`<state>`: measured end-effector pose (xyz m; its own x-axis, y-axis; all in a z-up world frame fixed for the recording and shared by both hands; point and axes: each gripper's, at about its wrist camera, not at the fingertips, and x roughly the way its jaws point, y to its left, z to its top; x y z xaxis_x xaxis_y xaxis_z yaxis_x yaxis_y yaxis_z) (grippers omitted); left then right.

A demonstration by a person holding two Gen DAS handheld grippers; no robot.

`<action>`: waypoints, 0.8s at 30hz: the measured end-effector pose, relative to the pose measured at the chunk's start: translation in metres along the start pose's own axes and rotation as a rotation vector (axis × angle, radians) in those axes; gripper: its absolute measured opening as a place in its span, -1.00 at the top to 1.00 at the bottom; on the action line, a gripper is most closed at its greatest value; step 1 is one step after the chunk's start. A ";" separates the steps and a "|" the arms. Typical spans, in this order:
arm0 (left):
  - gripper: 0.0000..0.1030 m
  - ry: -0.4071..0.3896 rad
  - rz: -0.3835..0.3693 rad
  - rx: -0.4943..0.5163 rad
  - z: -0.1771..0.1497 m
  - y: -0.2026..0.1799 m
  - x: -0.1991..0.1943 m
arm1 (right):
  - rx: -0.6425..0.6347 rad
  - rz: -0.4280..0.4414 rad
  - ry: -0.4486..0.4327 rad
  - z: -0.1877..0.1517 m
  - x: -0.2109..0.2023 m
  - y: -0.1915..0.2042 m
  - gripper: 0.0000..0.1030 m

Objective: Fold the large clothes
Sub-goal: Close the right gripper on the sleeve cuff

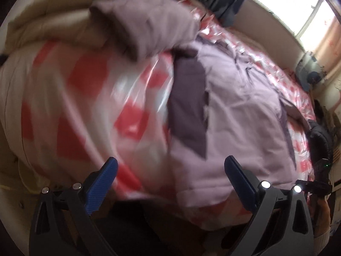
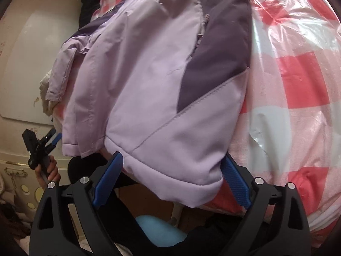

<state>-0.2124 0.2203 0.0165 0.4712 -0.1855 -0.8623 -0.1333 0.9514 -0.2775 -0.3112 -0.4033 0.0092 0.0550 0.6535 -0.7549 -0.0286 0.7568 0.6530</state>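
Observation:
A lilac jacket [image 1: 238,111] with dark purple panels lies spread on a bed under a red-and-white checked plastic sheet [image 1: 85,111]; one sleeve [image 1: 149,27] is folded up at the far end. The left wrist view is blurred. My left gripper [image 1: 170,166] is open above the sheet and the jacket's near hem, gripping nothing. In the right wrist view the jacket [image 2: 149,74] hangs over the bed's edge, and its hem corner [image 2: 181,181] sits between the wide-apart fingers of my right gripper [image 2: 172,160], which do not press on it. A hand holds the left gripper [image 2: 55,137] off the bed at the left.
A cream quilt [image 1: 53,21] is piled at the far left of the bed. A bright window [image 1: 298,6] and dark clothes [image 1: 319,140] lie to the right. A cream cabinet door [image 2: 27,64] stands beside the bed, with a light blue object [image 2: 157,230] below.

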 end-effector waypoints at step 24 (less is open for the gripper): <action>0.22 0.057 0.143 0.375 0.012 -0.051 -0.004 | -0.157 -0.060 -0.199 -0.014 -0.115 0.016 0.33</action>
<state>-0.1971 0.1754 0.0389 0.4207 -0.0483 -0.9059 0.1384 0.9903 0.0115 -0.3318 -0.4662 0.1061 0.2564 0.6033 -0.7551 -0.1730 0.7973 0.5783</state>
